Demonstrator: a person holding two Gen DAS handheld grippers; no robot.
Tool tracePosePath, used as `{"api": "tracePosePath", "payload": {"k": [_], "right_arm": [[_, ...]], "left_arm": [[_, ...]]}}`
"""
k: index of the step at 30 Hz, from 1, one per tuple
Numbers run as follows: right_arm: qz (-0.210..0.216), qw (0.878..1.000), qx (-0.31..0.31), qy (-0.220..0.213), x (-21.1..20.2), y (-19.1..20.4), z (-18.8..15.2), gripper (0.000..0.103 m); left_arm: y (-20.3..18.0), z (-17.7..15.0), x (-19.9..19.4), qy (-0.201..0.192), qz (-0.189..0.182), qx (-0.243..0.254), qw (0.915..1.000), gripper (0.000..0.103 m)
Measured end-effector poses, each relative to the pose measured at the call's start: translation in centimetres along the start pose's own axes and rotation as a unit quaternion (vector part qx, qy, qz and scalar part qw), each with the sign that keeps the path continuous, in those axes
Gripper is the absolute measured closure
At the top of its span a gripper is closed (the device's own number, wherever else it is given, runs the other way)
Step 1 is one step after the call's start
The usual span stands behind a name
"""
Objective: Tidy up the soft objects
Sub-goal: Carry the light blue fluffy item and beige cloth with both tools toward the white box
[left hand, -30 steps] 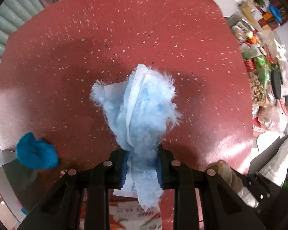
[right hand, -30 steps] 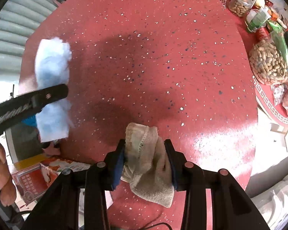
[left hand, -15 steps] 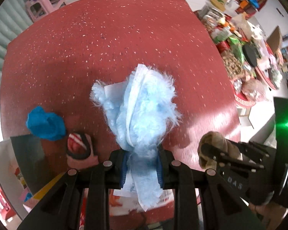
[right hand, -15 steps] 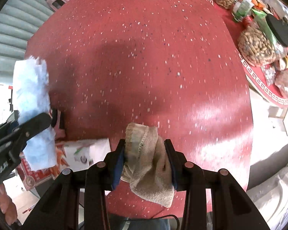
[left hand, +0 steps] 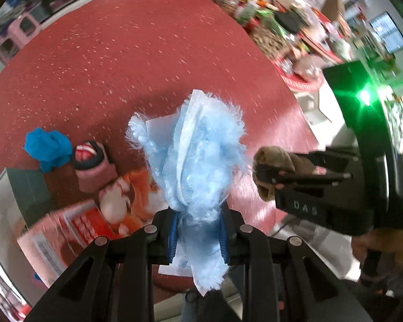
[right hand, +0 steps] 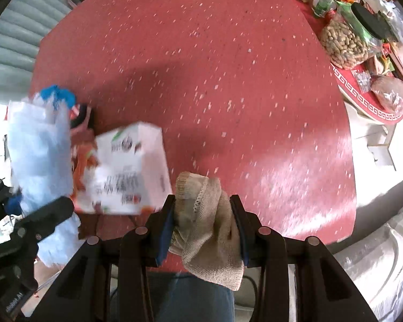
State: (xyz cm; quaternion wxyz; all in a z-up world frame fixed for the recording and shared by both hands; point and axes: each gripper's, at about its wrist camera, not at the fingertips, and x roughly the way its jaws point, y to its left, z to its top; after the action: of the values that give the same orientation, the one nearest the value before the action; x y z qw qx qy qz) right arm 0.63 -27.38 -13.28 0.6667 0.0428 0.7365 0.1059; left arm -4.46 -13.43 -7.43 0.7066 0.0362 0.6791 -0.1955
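We have the left gripper (left hand: 198,237) clamped on a fluffy pale-blue fabric duster pad (left hand: 198,158), its blue-lined jaws nearly together around the pad's lower third, while the right gripper (right hand: 202,221) is pinched just as firmly on a beige knitted cotton glove (right hand: 205,222). The pad stands up out of the left jaws, its long axis running forward along the fingers and away from us, with the frayed tip pointing toward the far side of the speckled red round table (left hand: 99,61) and a short tail hanging back below the grip. The glove is bunched, its ribbed cuff pointing forward past the right fingertips and the loose body drooping behind them. Ahead and to the left of the left gripper lie a crumpled bright-blue cloth (left hand: 47,147) and a small pinkish cap with a black rim (left hand: 90,161), and just beside them an orange-and-white printed carton (right hand: 126,171). We judge the step to be carrying both soft pieces toward that cluster, so we should keep both grips closed until each piece is over its spot, lower the pad tip-first beside the blue cloth, and steer clear of the carton, which the trailing fluff could snag or nudge.
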Motion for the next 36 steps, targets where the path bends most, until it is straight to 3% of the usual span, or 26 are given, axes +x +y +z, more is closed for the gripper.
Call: {"api": "tracePosePath", "payload": {"k": [10,16,27,36], "right_arm": [[0.003,0.999,-0.047,0.006,0.4,3.8,-4.1,0.062],[0.015,0.994,-0.105,0.009,0.7,7.6,-5.8,0.062],[0.03,0.976,-0.218,0.012,0.3,15.7,-7.5,0.062],[0.052,0.954,-0.296,0.004,-1.4,22.2,-8.2,0.062]], "left_arm": [[0.1,-5.6,-1.2,0.001,-0.01,0.044,0.999,0.076],[1.6,-8.7,-2.1,-0.01,-0.007,0.032,0.9994,0.076],[6.0,-14.5,-5.5,-0.052,0.009,-0.059,0.9969,0.076],[11.4,-18.4,-8.5,-0.099,0.022,-0.171,0.9801,0.076]]}}
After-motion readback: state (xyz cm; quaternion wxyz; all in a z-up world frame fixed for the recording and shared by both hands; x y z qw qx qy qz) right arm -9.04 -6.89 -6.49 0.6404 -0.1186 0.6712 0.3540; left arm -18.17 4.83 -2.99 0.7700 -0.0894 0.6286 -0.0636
